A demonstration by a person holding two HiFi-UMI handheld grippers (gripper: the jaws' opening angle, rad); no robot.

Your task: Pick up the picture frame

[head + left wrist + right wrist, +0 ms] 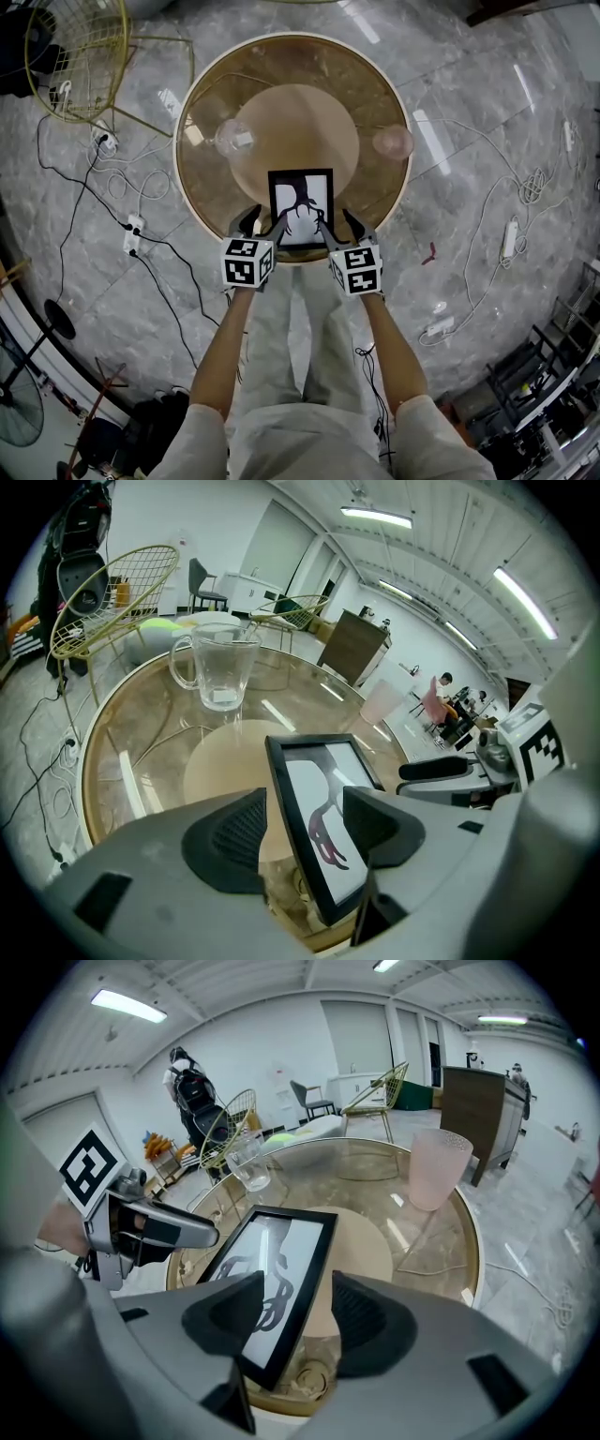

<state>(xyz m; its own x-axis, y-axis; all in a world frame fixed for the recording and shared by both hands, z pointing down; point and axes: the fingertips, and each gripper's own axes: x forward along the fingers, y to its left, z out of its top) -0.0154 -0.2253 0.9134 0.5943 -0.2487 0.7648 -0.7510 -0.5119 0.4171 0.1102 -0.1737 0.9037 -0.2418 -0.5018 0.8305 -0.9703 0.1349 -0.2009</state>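
Observation:
A black picture frame (301,187) holding a white print with a dark figure lies at the near edge of the round glass table (192,150). My left gripper (265,223) is open, with the frame's left edge between its jaws. In the left gripper view the frame (323,789) runs through the gap of the left gripper (300,832), with space either side. My right gripper (339,225) is open too, and its jaws stand either side of the right edge. In the right gripper view the frame (281,1260) sits inside the right gripper (295,1321).
A clear glass mug (232,139) stands at the table's back left and a pink cup (392,142) at the back right. A gold wire chair (80,56) is off to the left. Cables and power strips (131,234) lie on the floor around the table.

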